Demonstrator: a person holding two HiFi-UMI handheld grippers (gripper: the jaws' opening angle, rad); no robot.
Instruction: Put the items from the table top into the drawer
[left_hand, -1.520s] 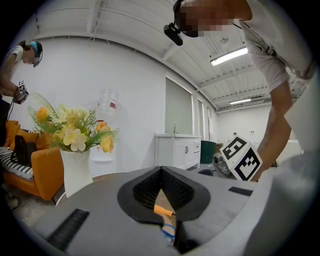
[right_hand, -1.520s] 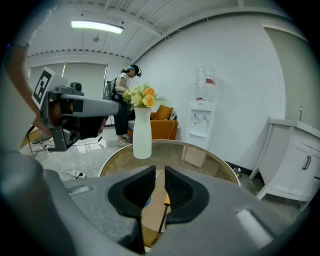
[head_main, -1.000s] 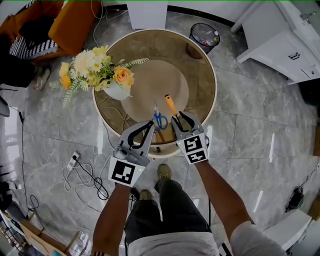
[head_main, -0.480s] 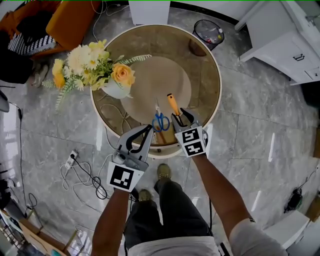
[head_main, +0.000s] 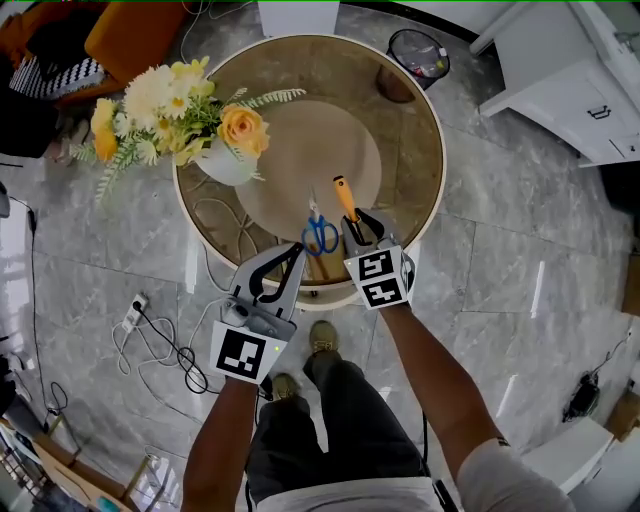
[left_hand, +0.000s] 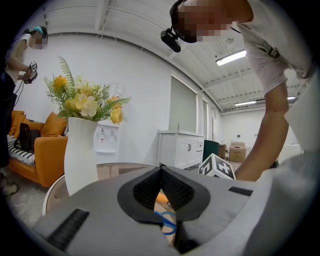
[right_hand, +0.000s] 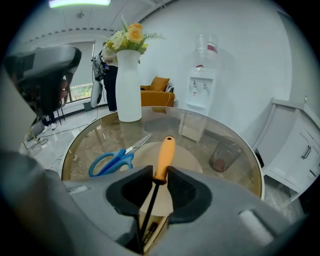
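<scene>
Orange-handled screwdriver — between right gripper jaws, just closing

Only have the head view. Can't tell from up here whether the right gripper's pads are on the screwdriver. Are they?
Observer: In the right gripper view, the right gripper has just been closing. Both pads look to sit on the near end of the screwdriver, on its orange handle.
Operator: Left one carrying anything?
Observer: No. The left gripper view shows the left gripper with its tips together and nothing between them. The scissors only show past them, lying on the table.
Operator: Anyone nearby?
Observer: One person stands by the orange sofa, beyond the table.
</scene>
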